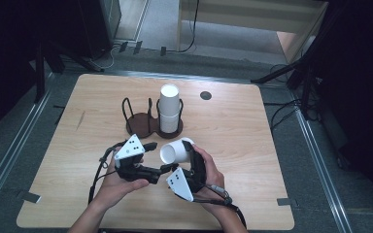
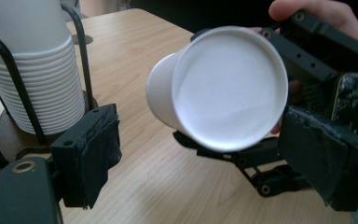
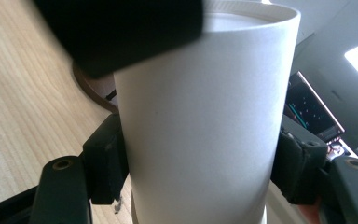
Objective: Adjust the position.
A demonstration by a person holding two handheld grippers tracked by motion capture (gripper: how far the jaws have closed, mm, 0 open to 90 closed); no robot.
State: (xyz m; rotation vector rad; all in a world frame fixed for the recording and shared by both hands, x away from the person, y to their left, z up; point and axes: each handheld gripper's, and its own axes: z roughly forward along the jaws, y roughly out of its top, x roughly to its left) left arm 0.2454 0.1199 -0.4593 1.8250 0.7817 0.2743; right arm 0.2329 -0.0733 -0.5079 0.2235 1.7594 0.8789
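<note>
A white paper cup (image 1: 176,150) lies tilted on its side above the table, with my right gripper (image 1: 185,156) shut on its wall. In the right gripper view the cup (image 3: 200,126) stands between both pads (image 3: 106,158). Its round end (image 2: 223,88) faces my left gripper (image 2: 205,163), whose jaws stand open on either side of it, pads (image 2: 91,154) clear of the cup. In the high view the left gripper (image 1: 159,156) sits just left of the cup. A stack of white cups (image 1: 169,109) stands in a dark wire holder (image 1: 138,125) behind them.
The holder's left ring (image 1: 135,109) is empty. A round grey grommet (image 1: 205,95) sits in the wooden table (image 1: 252,145) at the back. The cup stack (image 2: 32,70) is close on the left in the left gripper view. Dark stands and cables surround the table.
</note>
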